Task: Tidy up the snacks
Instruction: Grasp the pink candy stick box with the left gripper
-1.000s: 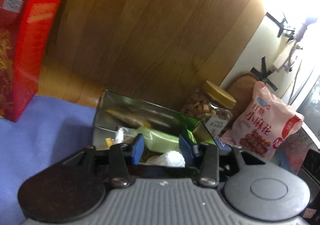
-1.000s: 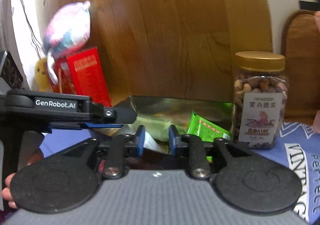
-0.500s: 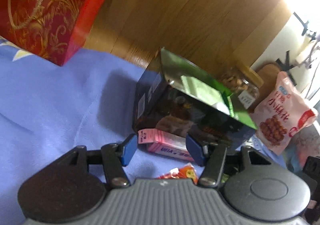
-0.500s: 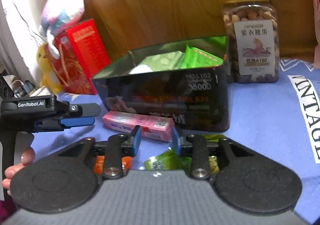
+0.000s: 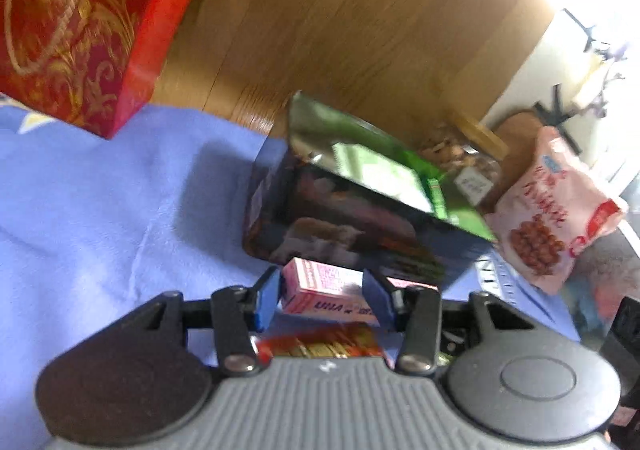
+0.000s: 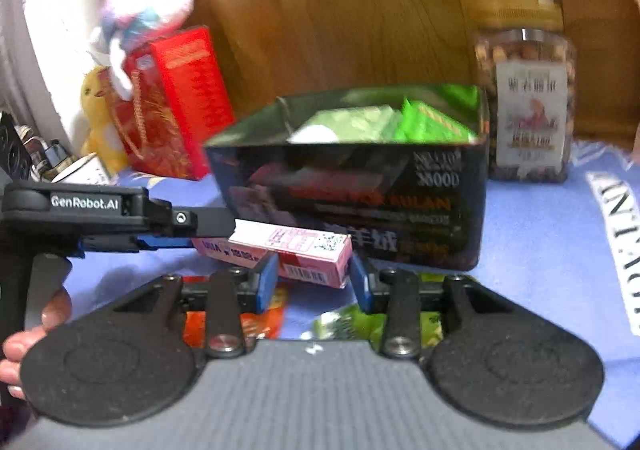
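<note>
A dark tin box [image 5: 360, 226] [image 6: 360, 205] stands open on the blue cloth, with green packets [image 6: 424, 121] inside. A pink carton [image 5: 328, 290] [image 6: 296, 250] lies in front of it. My left gripper [image 5: 322, 296] is open with its jaws on either side of the carton's end. It also shows from the side in the right wrist view [image 6: 200, 230]. My right gripper [image 6: 314, 278] is open just before the carton's other end. An orange packet [image 5: 324, 346] [image 6: 240, 318] and a green packet [image 6: 352, 326] lie below the grippers.
A nut jar [image 6: 524, 105] stands behind the tin at right. A pink snack bag [image 5: 552, 209] leans beside it. A red gift bag [image 5: 80, 29] [image 6: 172, 105] with a plush toy [image 6: 148, 9] stands at left. A wooden board backs the table.
Both grippers pulled back out of the tin and came down in front of it. The left gripper now straddles the pink carton; the right has closed in on it.
</note>
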Action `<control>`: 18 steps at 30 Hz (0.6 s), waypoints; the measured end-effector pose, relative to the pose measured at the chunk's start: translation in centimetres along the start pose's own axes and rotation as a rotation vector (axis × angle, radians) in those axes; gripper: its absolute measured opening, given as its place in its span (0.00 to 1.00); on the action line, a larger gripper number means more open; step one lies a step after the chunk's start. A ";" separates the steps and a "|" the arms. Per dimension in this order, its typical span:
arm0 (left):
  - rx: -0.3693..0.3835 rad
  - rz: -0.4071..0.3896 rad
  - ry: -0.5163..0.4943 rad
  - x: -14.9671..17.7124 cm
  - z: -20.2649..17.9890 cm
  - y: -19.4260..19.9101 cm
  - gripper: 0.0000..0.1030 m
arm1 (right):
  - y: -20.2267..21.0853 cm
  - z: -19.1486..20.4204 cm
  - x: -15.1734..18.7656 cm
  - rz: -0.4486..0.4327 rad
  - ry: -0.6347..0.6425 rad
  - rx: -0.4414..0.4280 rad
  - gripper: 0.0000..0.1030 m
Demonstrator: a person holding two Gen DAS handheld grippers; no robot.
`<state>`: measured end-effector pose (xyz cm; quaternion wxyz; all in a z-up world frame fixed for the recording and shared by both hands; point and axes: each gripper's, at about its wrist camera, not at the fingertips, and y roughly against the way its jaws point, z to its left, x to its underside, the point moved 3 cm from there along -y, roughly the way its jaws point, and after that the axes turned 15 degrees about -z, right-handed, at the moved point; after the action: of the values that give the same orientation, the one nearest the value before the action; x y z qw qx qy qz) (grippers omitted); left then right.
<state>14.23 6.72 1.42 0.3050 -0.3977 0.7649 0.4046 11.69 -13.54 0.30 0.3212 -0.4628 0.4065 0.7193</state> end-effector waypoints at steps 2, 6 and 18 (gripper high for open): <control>0.000 -0.016 -0.026 0.4 -0.9 2.1 0.43 | 1.8 1.0 0.0 -0.013 0.026 -0.006 0.41; -0.008 -0.008 -0.086 3.1 -2.7 5.5 0.44 | 5.4 2.4 2.0 0.022 0.023 -0.009 0.41; 0.027 0.103 -0.071 10.3 -4.3 10.8 0.49 | 13.4 4.0 6.6 0.058 -0.023 0.025 0.42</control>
<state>-0.70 3.17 -0.54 0.3160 -0.3393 0.7783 0.4234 -3.56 -15.64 -1.04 0.3106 -0.4385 0.4249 0.7285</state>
